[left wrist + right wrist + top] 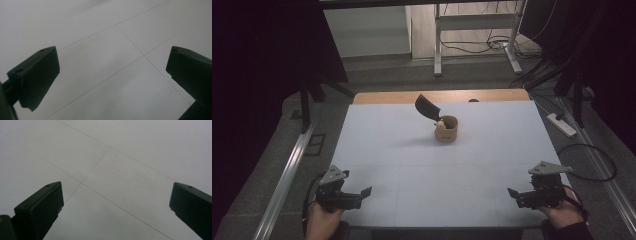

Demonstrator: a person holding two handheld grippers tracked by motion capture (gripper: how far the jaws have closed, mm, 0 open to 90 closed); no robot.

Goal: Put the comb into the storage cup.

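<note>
Two grippers at the near edge of the white table (387,150), one at each corner, each held in one hand. Left gripper (362,192) near the left corner, jaws pointing inward and spread wide, nothing between them but bare tabletop (110,72). Right gripper (513,192) near the right corner, jaws likewise spread wide and empty, above the thin seam lines of the tabletop (110,182). One grey three-cornered plate on top of each.

Farther off, near the middle of the far half of the table and well apart from both grippers: one small round wooden cup (447,128), tan, low and open-topped. Inside it, one dark spatula (427,107), leaning up and to the left, its broad blade above the rim. Beside its handle, one small pale object, too small to identify. No legible writing anywhere.
</note>
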